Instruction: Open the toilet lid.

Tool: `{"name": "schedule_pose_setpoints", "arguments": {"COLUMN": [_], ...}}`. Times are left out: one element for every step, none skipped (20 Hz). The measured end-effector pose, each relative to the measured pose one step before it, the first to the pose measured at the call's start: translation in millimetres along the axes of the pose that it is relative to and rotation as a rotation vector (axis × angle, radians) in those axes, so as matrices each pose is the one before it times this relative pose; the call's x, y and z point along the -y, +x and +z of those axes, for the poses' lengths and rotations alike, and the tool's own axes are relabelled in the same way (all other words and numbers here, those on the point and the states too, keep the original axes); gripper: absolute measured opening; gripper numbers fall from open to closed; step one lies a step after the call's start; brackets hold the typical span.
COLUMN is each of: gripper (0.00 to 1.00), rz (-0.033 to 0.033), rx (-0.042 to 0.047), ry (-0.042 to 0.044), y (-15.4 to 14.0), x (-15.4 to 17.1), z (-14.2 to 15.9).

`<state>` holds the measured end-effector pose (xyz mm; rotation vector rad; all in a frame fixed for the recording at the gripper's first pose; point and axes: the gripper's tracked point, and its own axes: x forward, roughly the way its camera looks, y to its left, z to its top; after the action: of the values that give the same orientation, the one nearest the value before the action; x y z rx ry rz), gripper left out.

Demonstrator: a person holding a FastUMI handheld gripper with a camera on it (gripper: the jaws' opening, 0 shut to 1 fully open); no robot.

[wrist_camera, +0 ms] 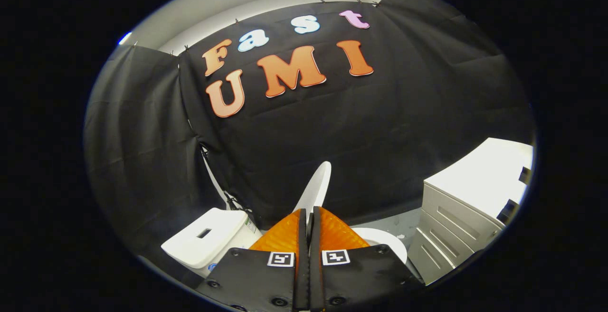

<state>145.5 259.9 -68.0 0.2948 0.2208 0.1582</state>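
Gripper view: one white drawer cabinet (pixel 468 217) stands off to my right, its drawers closed. One toilet tank (pixel 205 237) sits to my left, one seat ring (pixel 385 241) right of my fingers. My gripper (pixel 309 214) is clenched on the raised toilet lid (pixel 317 184), which rises on edge between and just beyond my fingers.

Mock bathroom set inside a draped booth. Lower centre: white ceramic toilet, raised lid (pixel 316 189), bowl rim (pixel 387 241); white cistern (pixel 204 241) lower left. White drawer cabinet (pixel 468 207) lower right. Black cloth wall (pixel 332 127) behind; plain room wall above.
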Motion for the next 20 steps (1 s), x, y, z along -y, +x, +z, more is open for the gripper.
{"name": "schedule_pose_setpoints", "arguments": {"gripper": [0.08,0.08,0.08,0.08,0.08,0.08,0.08,0.08,0.08,0.08,0.08,0.08,0.08,0.08,0.08,0.08,0.08,0.08,0.08,0.08], "rz": [0.00169,-0.00242,-0.00162,0.00237,0.00453,0.00896,0.01252,0.0131,0.01511,0.01646,0.01566,0.01384,0.01257,0.01183,0.01492,0.01234,0.01255,0.01382,0.01225,0.01385], "rx": [0.00417,0.00259,0.00012,-0.00009,0.00131,0.00266,0.00198,0.0035,0.00172,0.00277,0.00218,0.00157,0.00079,0.0023,0.00347,0.00265,0.00089,0.00066,0.00003,-0.00273], "ry": [-0.00425,-0.00111,-0.00091,-0.00188,-0.00166,-0.00253,0.00078,-0.00093,-0.00343,-0.00145,0.00106,0.00007,-0.00249,-0.0031,-0.00252,-0.00232,-0.00129,0.00327,0.00205,-0.00544], "y": [-0.13,2.23,1.39,1.15,-0.69,3.48,-0.32,2.27,0.51,0.45,1.25,1.14,1.97,2.81,2.23,3.72,2.37,2.78,3.31,3.58], "x": [-5.99,-5.51,-5.13,-7.86,-9.01,-9.17,-10.13,-10.87,-11.42,-12.23,-11.85,-12.04,-11.13,-11.56,-12.39,-10.89,-11.08,-10.48,-10.51,-10.57], "z": [1.73,3.39,1.21,1.92,0.9,4.66,2.43,2.83,1.89,2.75,1.91,0.79,1.38,0.84,0.9,0.59,0.39,-0.4,-0.53,-1.79]}}
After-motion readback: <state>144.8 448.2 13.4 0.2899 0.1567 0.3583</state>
